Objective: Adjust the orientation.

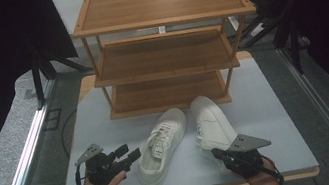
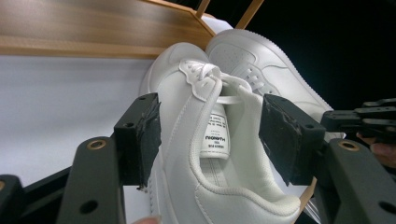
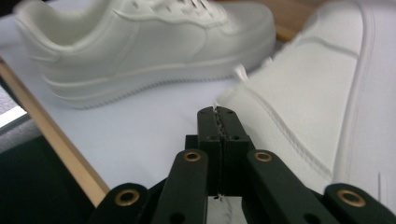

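Observation:
Two white sneakers lie on the pale table in front of a wooden rack. The left sneaker [image 1: 163,143] [image 2: 187,116] [image 3: 149,42] points toward the rack, and the right sneaker [image 1: 213,122] [image 2: 252,60] [image 3: 303,102] lies beside it. My left gripper [image 1: 129,152] [image 2: 210,135] is open just left of the left sneaker's heel, and in the left gripper view the heel opening sits between its pads without touching them. My right gripper [image 1: 217,153] [image 3: 218,112] is shut with nothing between its jaws, its tip close to the right sneaker's heel side.
A three-shelf wooden rack [image 1: 166,51] stands at the back of the table [image 1: 268,120], its shelves bare. The table's front edge [image 3: 56,140] runs just below both grippers. Dark curtains and stands surround the table.

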Motion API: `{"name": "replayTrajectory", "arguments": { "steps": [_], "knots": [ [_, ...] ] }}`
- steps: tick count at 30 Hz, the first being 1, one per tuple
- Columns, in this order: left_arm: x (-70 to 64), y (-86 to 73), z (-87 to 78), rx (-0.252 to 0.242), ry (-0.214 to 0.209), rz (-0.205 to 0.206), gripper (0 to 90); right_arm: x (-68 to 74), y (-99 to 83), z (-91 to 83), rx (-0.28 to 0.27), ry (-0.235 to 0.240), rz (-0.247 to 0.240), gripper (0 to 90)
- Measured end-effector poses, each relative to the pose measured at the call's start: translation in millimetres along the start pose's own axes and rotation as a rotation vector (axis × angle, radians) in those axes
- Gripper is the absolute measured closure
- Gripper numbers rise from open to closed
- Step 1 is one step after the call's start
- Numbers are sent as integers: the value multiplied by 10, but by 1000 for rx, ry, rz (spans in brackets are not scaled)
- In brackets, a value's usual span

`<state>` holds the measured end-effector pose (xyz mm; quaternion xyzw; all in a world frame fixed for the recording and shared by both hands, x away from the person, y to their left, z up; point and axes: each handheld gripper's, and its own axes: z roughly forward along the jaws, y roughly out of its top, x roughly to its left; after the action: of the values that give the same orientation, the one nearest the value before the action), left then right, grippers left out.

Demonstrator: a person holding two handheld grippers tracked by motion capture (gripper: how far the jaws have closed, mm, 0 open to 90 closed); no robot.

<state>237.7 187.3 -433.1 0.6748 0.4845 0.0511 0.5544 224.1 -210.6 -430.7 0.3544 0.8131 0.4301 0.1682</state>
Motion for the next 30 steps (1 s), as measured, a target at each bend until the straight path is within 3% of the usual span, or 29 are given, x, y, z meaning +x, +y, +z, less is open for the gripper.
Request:
{"name": "replayTrajectory", "arguments": {
  "steps": [1,3,14,20,30],
  "knots": [
    [-1,-3,7,1,-2,-3,391,-24,-27,13,9,-15,10,893],
    [-3,-5,22,7,-6,-6,391,-67,-51,-10,-6,9,40,894],
    [-23,-18,61,29,-12,-26,392,-193,-52,-163,-34,-8,66,895],
    [-2,-26,34,19,-10,-48,393,-376,-70,-309,-83,-20,122,896],
    [-34,-21,43,19,-18,-47,394,-617,-171,-487,-159,-110,171,895]
  ]
}}
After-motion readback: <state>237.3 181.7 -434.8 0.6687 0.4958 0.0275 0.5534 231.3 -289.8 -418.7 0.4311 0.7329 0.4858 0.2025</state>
